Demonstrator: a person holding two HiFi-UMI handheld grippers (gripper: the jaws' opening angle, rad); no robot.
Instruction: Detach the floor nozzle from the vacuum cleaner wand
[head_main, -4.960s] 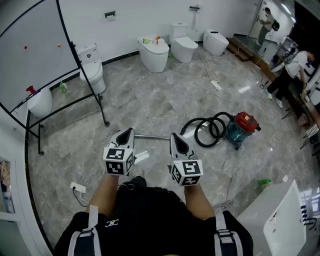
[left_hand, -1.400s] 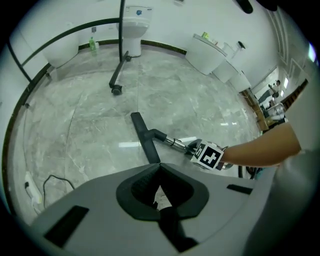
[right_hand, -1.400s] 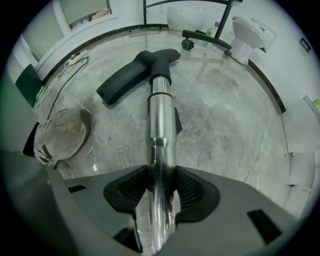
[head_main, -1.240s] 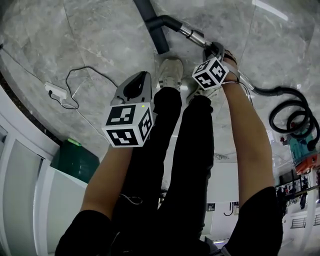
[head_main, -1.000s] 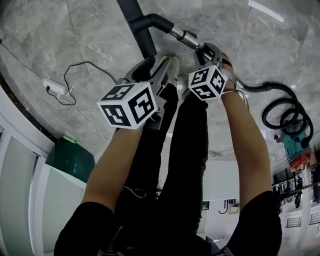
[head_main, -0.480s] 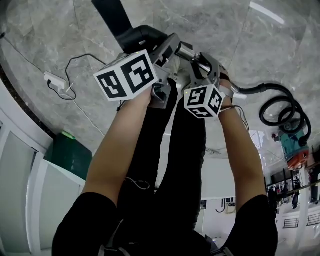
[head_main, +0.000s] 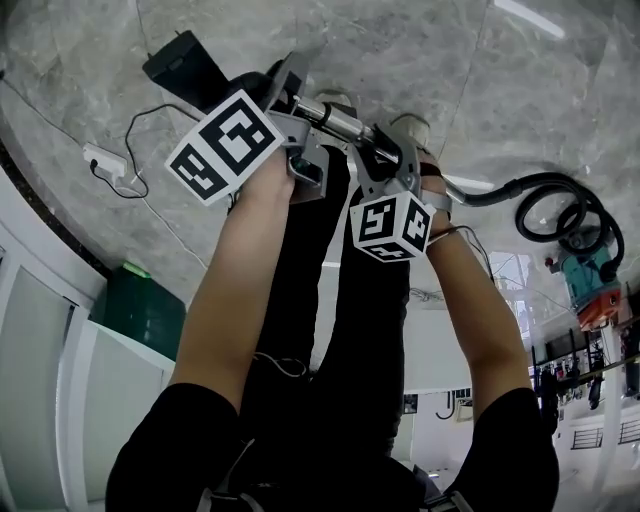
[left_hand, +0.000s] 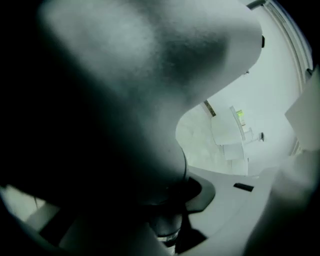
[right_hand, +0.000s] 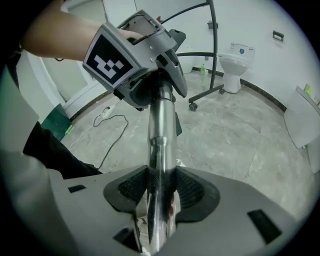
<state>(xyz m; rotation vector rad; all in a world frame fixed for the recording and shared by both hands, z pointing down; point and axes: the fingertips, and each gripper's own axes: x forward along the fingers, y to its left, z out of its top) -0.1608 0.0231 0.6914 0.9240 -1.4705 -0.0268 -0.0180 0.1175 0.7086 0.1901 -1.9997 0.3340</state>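
Head view shows you holding the wand (head_main: 335, 120) up over the floor (head_main: 450, 60), with one gripper on each end of it. Your right tongs (head_main: 385, 150) are clenched on the shiny wand. In the right gripper view you can see the right tongs (right_hand: 160, 192) with both black pads (right_hand: 192, 192) pressed against the wand (right_hand: 161, 120).

The black nozzle (head_main: 185, 62) sits at the far end of the wand, near the top left of the head view, just past your left tongs (head_main: 285, 85). Your left cube covers part of it. The spot where nozzle and wand join is hidden by the tongs. You cannot tell if the nozzle touches the floor.

The left gripper view is very hard to read. A big, dark, blurry shape, the nozzle (left_hand: 100, 125), fills most of it. The left tongs (left_hand: 162, 205) are closing, and the nozzle's dark round neck is between them. One pad (left_hand: 200, 192) touches the neck. The other pad is lost in the dark.

The black hose (head_main: 560, 205) curls away on the floor to the vacuum (head_main: 590, 285), which the right edge nearly cuts off.
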